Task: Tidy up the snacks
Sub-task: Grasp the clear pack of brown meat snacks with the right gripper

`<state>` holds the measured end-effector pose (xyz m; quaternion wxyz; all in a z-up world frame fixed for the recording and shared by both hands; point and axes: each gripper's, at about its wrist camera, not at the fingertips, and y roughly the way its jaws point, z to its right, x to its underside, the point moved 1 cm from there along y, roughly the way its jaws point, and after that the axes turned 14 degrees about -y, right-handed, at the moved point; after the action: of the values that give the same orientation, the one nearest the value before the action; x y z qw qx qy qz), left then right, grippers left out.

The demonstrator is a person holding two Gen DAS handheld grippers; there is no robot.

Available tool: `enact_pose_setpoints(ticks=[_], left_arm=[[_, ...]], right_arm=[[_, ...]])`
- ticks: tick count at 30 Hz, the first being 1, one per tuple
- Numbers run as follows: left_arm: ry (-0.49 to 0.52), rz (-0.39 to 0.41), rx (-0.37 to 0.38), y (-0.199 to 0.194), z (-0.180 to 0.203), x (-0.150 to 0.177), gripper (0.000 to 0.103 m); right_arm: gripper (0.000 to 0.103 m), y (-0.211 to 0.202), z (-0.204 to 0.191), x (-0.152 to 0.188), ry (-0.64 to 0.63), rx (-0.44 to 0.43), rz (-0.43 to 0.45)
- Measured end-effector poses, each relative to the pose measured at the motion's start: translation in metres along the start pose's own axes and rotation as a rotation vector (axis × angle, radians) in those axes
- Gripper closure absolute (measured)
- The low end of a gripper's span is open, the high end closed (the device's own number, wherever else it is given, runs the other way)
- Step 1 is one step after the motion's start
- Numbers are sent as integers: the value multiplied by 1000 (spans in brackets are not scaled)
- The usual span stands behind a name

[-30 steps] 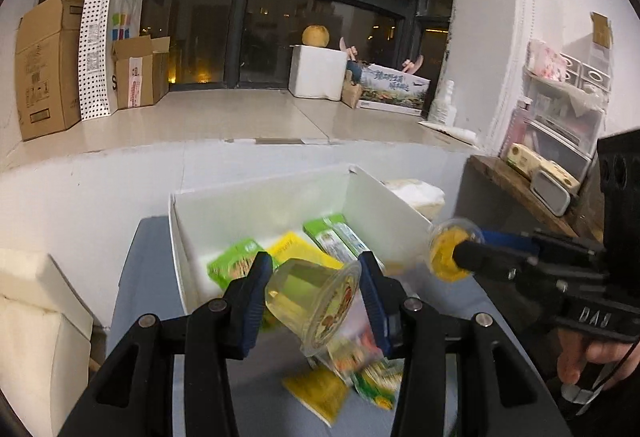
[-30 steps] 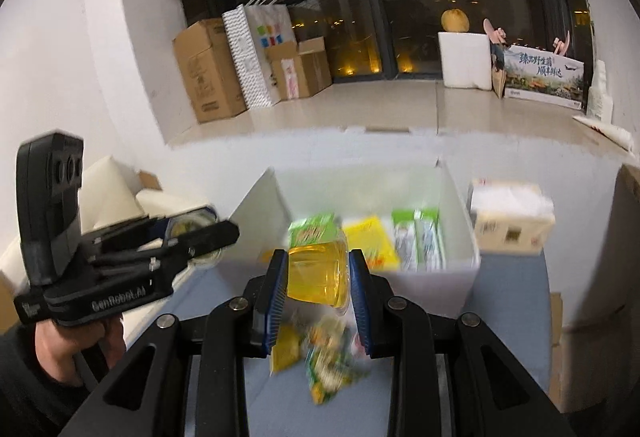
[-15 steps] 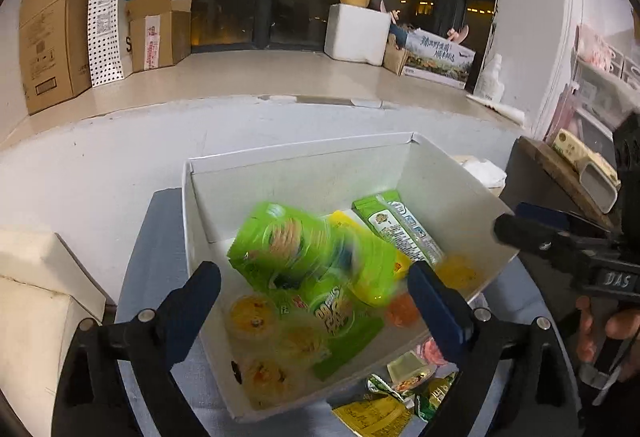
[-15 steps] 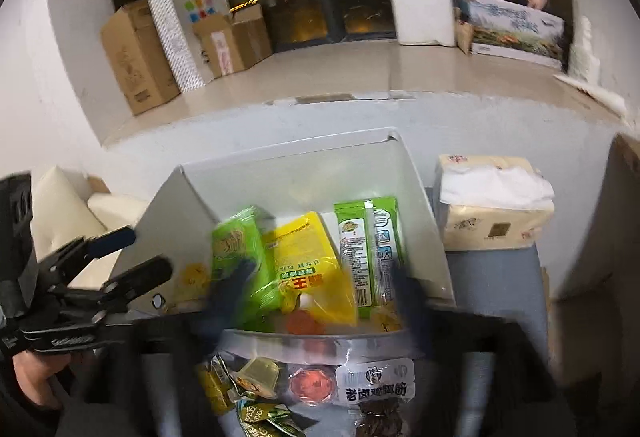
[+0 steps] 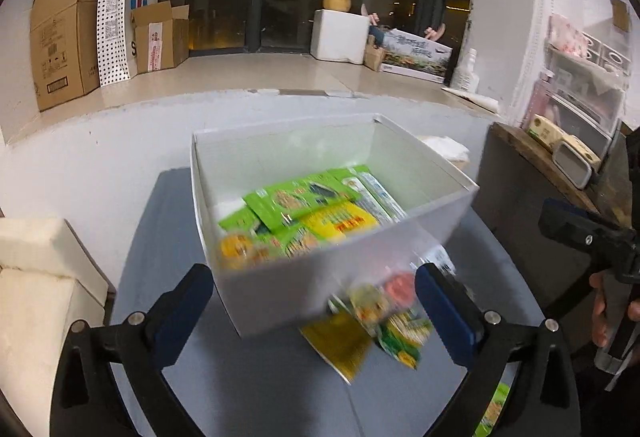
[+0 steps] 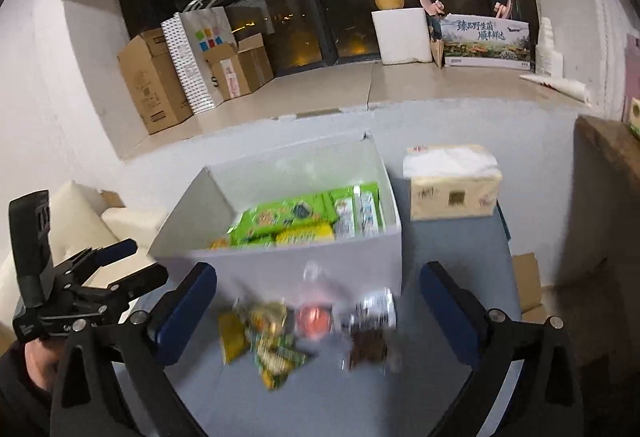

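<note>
Left wrist view puts the white rectangular open-top box (image 5: 344,277) in front of me on the grey tabletop (image 5: 172,237), holding green and yellow foil snack packets (image 5: 308,209) and a small jelly cup with a yellow lid (image 5: 236,249) in its near left corner. Just in front of the box's near wall, loose snacks (image 5: 376,321) lie on the table: a yellow packet, green packets and a red-lidded cup, all blurred. My left gripper (image 5: 316,313) has just been opening; its jaws stand wide apart with nothing pressed between the blue pads, the box's near wall and the loose pile showing in the gap. From the right wrist view, my right gripper (image 6: 316,313) has also just been opening, and it is spread wide and empty over the same pile (image 6: 304,333), which includes a dark packet with a white label. A beige tissue pack (image 6: 452,185) sits right of the box. Cardboard boxes (image 6: 152,89) and a dotted paper bag (image 6: 196,53) stand on the far ledge.
</note>
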<state>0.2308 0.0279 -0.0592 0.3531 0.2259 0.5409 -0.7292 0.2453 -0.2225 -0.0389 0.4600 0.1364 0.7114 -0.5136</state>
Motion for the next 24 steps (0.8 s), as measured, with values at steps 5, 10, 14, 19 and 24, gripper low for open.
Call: enact_pose_setpoints(ticks=[5,10,14,19,24], left_arm=[[8,-26,-11,-15,9,37,0],[31,-73,-12,-23,14,72,0],[17,-103,-17,-25,10,92,0],[3,-130,-24,-22,2,103,0],[-4,-134,-30,-16,0,99,0]], right_arm=[[0,4,0,43,-29,43,-96],[0,27,4,64,-36,50,-160],[0,61,6,68,-58,65,-208],[0,101,10,70,-83,113,-265],[0,122,9,69,-104,126,-288]])
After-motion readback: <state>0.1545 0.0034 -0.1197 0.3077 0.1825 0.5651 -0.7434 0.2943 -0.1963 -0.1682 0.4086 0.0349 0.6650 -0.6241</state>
